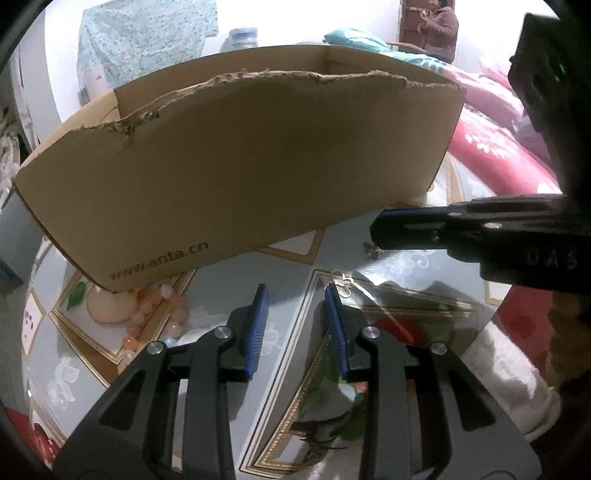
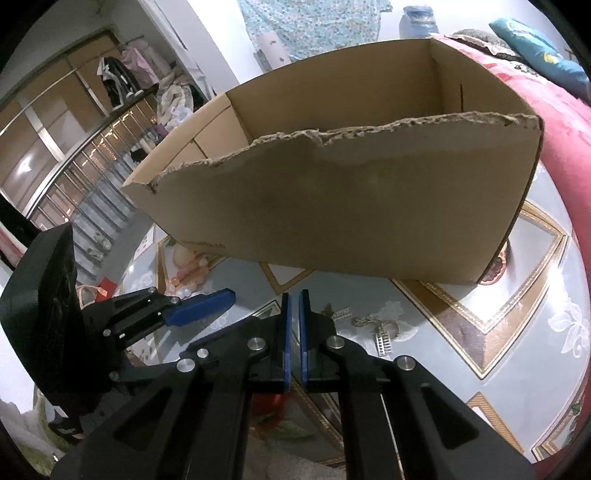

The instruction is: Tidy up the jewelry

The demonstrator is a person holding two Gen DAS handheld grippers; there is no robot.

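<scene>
A torn-rimmed cardboard box (image 1: 236, 166) stands on the patterned table ahead of both grippers; it also shows in the right wrist view (image 2: 351, 199). My left gripper (image 1: 297, 291) is open and empty, low over the table, and shows in the right wrist view (image 2: 218, 301). A thin gold chain with a clover charm (image 1: 345, 286) lies by its right fingertip. A pink bead bracelet (image 1: 155, 314) lies at the box's left corner. My right gripper (image 2: 294, 295) is shut with nothing visible between the pads. Silver jewelry pieces (image 2: 376, 326) lie just right of it.
The table has a glossy floral cover (image 2: 461, 325). A red quilt (image 1: 491, 147) lies right of the box. A wardrobe and hanging clothes (image 2: 122, 77) stand far left. A person (image 1: 439, 29) stands in the far background.
</scene>
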